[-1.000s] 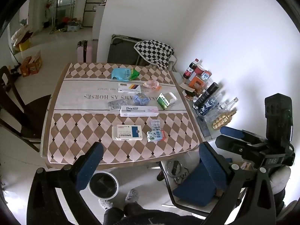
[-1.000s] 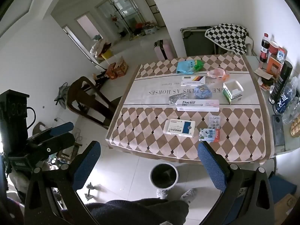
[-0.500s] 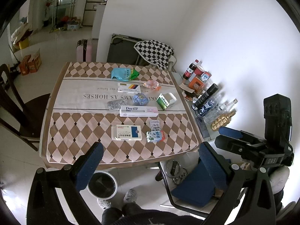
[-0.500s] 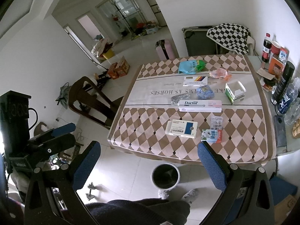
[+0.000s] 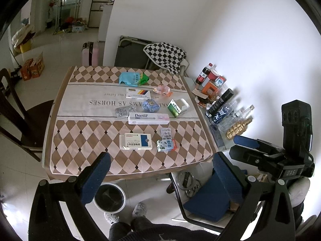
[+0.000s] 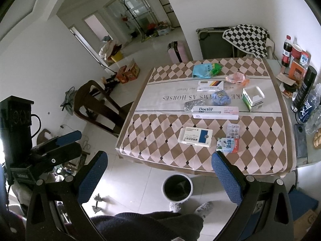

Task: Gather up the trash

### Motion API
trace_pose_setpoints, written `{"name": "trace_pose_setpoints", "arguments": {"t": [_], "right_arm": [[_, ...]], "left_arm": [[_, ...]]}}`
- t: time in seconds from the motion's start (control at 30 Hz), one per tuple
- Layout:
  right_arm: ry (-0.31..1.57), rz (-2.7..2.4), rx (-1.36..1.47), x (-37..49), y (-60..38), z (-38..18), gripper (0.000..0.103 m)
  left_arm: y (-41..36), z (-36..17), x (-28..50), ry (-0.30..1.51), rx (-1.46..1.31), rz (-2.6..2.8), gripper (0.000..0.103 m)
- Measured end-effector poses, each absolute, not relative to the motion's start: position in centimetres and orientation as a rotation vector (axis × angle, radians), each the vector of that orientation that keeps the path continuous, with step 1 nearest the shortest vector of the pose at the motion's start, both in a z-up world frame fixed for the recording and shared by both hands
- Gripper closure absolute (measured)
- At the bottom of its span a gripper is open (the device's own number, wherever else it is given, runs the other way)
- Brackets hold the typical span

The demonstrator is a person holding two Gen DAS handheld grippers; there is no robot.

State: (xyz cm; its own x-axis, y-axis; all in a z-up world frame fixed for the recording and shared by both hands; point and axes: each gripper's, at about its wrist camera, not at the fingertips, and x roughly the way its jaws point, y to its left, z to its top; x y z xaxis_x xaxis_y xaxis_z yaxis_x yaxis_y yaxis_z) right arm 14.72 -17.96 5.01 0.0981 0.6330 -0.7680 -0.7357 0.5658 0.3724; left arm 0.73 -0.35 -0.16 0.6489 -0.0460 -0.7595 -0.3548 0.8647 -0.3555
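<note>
- Hovering above the near edge of the table (image 5: 60, 140), the left gripper (image 5: 158, 172) has its jaws spread wide with nothing between them.
- The right gripper (image 6: 158, 172) is likewise wide open and empty, held over the floor short of the table's near edge; both are well apart from the trash.
- The bin (image 5: 110, 196) stands on the floor just below the near edge, its mouth unobstructed, with the person's slippers (image 5: 139, 210) beside it.
- Nearest the edge lie a white and blue box (image 5: 135, 141) and a small milk carton (image 5: 166, 145), with a pill strip (image 5: 166, 133) just behind the carton.
- Further in sit the long "Doctor" box (image 5: 148, 118), a second pill strip (image 5: 123, 111), a crumpled blue wrapper (image 5: 150, 105), an open green box (image 5: 178, 107), a striped box (image 5: 138, 93), a pink wrapper (image 5: 162, 89) and a blue-green bag (image 5: 132, 78).
- The front half of the cloth is mostly bare checks, leaving room to come in from the near side.
- A row of bottles (image 5: 220, 108) crowds the side shelf along the right edge.
- A dark chair (image 6: 96, 104) stands off the left edge, and a blue-seated chair (image 5: 208, 200) sits by the near right corner.
</note>
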Motion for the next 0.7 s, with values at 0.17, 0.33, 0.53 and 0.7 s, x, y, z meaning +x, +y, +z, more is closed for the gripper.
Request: {"name": "trace_pose_setpoints", "arguments": {"t": [0.17,0.33,0.53,0.7], "right_arm": [[1.069,1.016,-0.114,14.7,-18.0,5.0,0.000],[1.070,1.014,-0.115,14.7,-18.2,4.9,0.000],[1.070,1.015,-0.113,14.7,-18.6,5.0,0.000],[1.070,1.015,-0.112,14.8,-19.1,5.4,0.000]], "left_arm": [[-0.3,-0.2,0.7,0.855,-0.513,0.184,0.000],[-0.3,-0.2,0.7,0.854,-0.512,0.184,0.000],[-0.2,-0.2,0.7,0.856,-0.515,0.187,0.000],[-0.2,-0.3,0.6,0.854,-0.513,0.185,0.000]]}}
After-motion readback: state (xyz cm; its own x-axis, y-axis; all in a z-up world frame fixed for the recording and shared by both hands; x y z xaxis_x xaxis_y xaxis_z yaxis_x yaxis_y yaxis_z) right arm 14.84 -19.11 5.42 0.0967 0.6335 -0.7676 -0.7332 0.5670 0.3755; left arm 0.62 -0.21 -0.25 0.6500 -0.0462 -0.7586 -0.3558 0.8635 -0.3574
